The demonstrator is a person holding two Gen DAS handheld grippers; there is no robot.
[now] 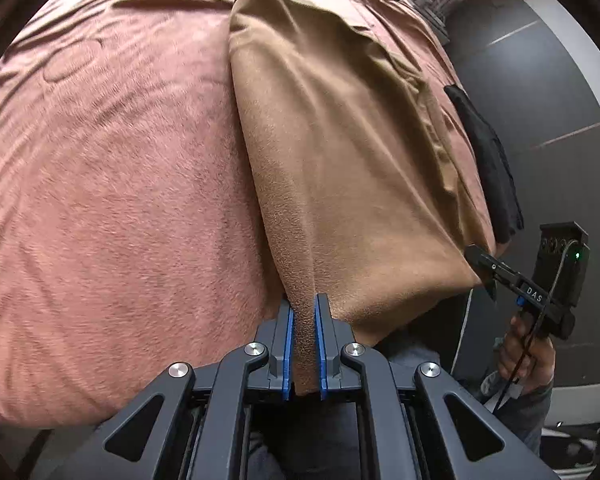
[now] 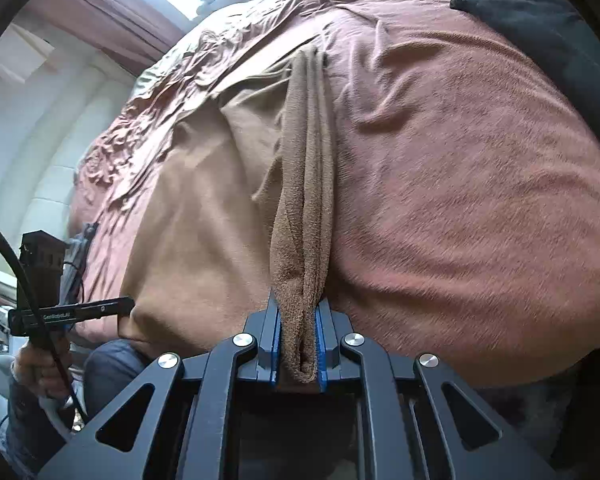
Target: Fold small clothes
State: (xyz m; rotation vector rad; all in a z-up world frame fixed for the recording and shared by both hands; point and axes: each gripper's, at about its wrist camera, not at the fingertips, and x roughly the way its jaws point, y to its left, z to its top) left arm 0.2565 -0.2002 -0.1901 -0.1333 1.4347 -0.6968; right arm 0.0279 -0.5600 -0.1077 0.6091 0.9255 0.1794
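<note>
The left gripper (image 1: 304,344) was clenched on a near corner of the tan cloth (image 1: 340,152), the blue pads pinching a ridge of fabric at the bottom centre of its frame. The right gripper (image 2: 298,346) was likewise clamped on a bunched, doubled edge of the same cloth at the bottom centre of its own view. From both grips the cloth ran up the frame, draped over the pink bedspread (image 1: 100,180).

To do this fold well, I judge both corners should travel together, level and taut, so the near edge lands square on the far one without dragging the bedspread.

The left view showed the cloth as a broad sheet, with a dark garment (image 1: 488,160) at the right edge of the bed. The right view alone showed the rolled folds in the grip, and bright window light at upper left.
</note>
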